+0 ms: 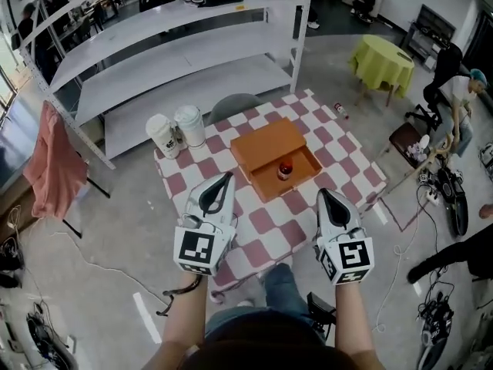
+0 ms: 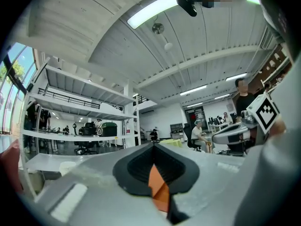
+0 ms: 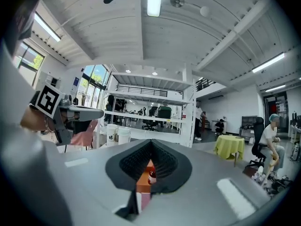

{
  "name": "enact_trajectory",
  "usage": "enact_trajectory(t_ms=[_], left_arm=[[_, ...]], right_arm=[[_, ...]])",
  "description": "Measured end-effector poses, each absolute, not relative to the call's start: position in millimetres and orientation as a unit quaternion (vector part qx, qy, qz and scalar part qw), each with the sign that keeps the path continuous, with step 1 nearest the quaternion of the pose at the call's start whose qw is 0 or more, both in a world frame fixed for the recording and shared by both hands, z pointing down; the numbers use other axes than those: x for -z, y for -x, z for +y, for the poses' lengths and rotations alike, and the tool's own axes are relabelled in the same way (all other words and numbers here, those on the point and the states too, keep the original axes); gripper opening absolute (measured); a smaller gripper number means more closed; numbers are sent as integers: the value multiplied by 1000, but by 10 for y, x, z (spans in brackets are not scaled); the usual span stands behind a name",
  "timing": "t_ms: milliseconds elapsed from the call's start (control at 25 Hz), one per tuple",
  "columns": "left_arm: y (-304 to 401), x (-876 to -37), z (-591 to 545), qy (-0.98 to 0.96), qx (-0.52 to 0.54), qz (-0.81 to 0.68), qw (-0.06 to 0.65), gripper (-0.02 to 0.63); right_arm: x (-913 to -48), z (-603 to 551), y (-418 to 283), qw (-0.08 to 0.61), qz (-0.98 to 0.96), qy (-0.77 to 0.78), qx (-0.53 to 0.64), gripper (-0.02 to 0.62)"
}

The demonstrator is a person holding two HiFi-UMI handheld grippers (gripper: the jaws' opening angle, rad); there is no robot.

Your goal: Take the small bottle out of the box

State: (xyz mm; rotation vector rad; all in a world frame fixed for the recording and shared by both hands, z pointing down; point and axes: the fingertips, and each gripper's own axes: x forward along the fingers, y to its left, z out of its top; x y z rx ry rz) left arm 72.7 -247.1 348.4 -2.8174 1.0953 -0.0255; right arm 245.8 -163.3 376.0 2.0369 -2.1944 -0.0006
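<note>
Near the box [image 1: 266, 146] holding the small bottle [image 1: 285, 169], left tongs [image 1: 226, 178] and right tongs [image 1: 326, 194] are closed, empty.

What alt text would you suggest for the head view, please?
A small red-capped bottle stands in an open orange cardboard box on a red-and-white checked table. The left gripper and right gripper hover over its near edge, fingers shut and empty. Two white lidded cups stand at its far-left corner.

Grey concrete floor [image 1: 115, 237], a white shelving rack [image 1: 154, 60] behind, a yellow-draped round table [image 1: 381, 58] at right
</note>
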Motion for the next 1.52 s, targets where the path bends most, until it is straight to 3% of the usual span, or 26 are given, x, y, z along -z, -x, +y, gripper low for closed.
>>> enact_trajectory(t_ms=[560, 760, 880, 1520], left_arm=[[-1168, -3666, -3455, 876, 40, 479, 30, -12], [-1185, -3818, -3636, 861, 52, 506, 16, -12], [-1183, -3942, -3669, 859, 56, 508, 11, -12], [-1072, -4514, -3703, 860, 87, 500, -45, -12]], right_arm=[[-4057, -2986, -3044, 97, -820, -564, -25, 3], [-4289, -3247, -3079, 113, -844, -522, -49, 138], [-4390, -3314, -3020, 124, -853, -503, -53, 178], [-5213, -3407, -2716, 195, -853, -474, -98, 169]])
